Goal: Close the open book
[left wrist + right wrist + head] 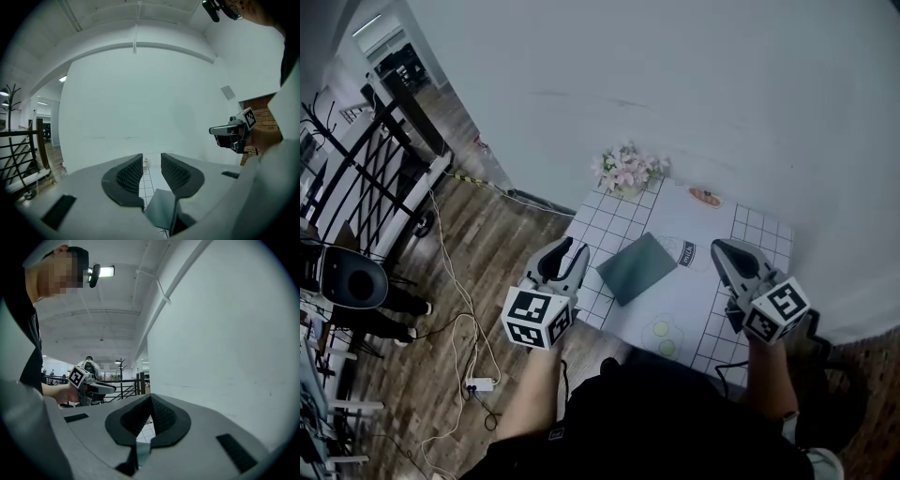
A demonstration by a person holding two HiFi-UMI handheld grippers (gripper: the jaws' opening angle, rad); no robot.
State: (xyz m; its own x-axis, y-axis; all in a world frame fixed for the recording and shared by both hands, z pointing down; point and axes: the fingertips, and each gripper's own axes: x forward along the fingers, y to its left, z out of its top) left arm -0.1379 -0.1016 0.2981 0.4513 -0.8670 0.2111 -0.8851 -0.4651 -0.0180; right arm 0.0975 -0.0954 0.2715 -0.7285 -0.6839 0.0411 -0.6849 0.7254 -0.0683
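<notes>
The book (637,267) lies flat on the table (756,231) as one dark grey-green slab with no spread of pages showing, so from where I stand the closing looks done, or all but done. It sits below and between the two tools: ahead of and to the right of the left hand-held gripper (567,261), and ahead of and to the left of the right hand-held gripper (724,251). Both are held up clear of the table and neither touches the book. The left one has its jaws parted a fair way with nothing between them; through the gap I see only the checked cloth and a corner of the book underneath. The right one has its jaws pressed together on nothing. A bunch of pale flowers (628,171) stands at the far edge, well beyond both jaws. I judge that what remains is a check that the cover rests fully down; if it has sprung up at all, a light press from above with the shut right jaws would settle it, otherwise both hands can simply draw back.
</notes>
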